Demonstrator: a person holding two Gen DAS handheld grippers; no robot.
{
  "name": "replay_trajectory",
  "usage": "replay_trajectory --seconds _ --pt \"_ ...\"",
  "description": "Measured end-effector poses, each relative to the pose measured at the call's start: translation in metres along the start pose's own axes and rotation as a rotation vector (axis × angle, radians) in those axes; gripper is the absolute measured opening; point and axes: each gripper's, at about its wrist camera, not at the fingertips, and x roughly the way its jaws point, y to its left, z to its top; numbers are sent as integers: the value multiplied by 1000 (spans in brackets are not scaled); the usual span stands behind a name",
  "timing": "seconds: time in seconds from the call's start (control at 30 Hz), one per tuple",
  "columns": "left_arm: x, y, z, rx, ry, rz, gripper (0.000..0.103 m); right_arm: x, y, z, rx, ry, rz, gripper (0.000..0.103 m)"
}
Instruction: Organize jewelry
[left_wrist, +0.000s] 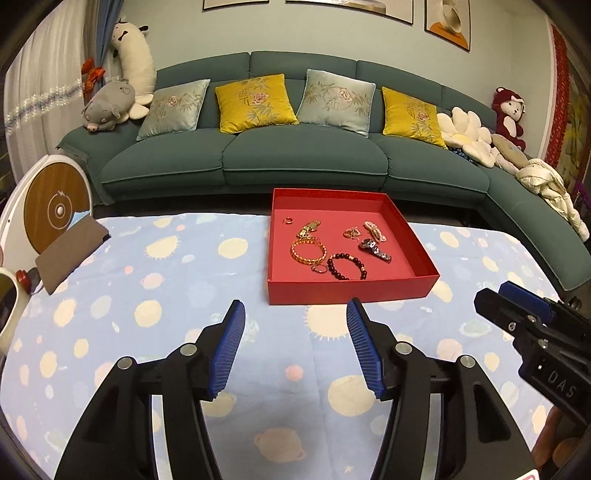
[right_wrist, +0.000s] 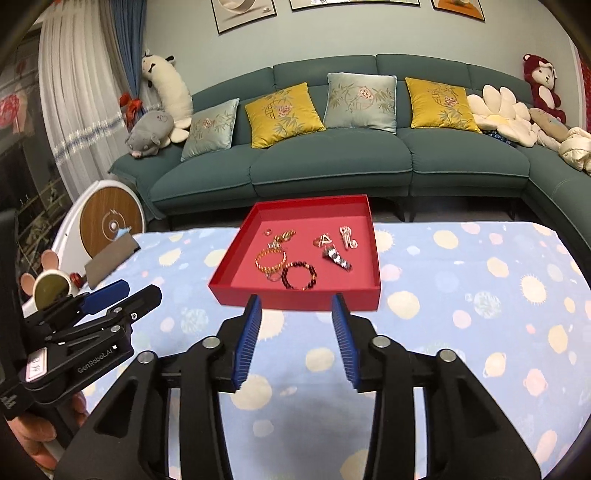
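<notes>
A red tray (left_wrist: 347, 291) (right_wrist: 295, 297) sits on the patterned tablecloth and holds several pieces of jewelry: an orange bead bracelet (left_wrist: 308, 251) (right_wrist: 270, 259), a dark bead bracelet (left_wrist: 347, 266) (right_wrist: 300, 275), a watch (left_wrist: 375, 249) (right_wrist: 337, 257), a pearl clip (left_wrist: 375, 230) (right_wrist: 347, 237), a gold chain (left_wrist: 308, 228) (right_wrist: 284, 236) and a small ring (left_wrist: 288, 220) (right_wrist: 267, 232). My left gripper (left_wrist: 295, 310) is open and empty, just in front of the tray. My right gripper (right_wrist: 295, 304) is open and empty at the tray's near wall. It also shows in the left wrist view (left_wrist: 506, 295).
A brown flat case (left_wrist: 70, 253) (right_wrist: 110, 260) lies at the table's left edge. A white round device with a wooden face (left_wrist: 55, 206) (right_wrist: 110, 221) stands behind it. A white mug (left_wrist: 9, 310) (right_wrist: 50, 290) is at the far left. A green sofa (left_wrist: 295, 158) runs behind the table.
</notes>
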Motion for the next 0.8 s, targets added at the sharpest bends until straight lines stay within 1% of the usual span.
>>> replay_trajectory --seconds 0.1,0.2,0.23,0.3,0.43,0.6,0.8 --pt "4 -3 -8 1 18 15 56 6 3 -13 5 27 -14 47" --pt "6 -5 -17 -1 28 20 57 13 7 -22 -11 51 -47 48" --pt "8 -6 -19 1 34 22 58 15 8 -24 -13 57 -57 50" --pt "11 -9 -23 9 43 27 61 17 11 -28 -23 51 -76 63" --pt "16 -12 -28 23 54 50 61 20 17 -33 -72 41 -127 67" --pt "22 -9 -30 20 65 63 61 25 15 -35 -69 48 -142 76" --pt "30 -8 -31 26 67 90 61 33 14 -37 -70 65 -160 79"
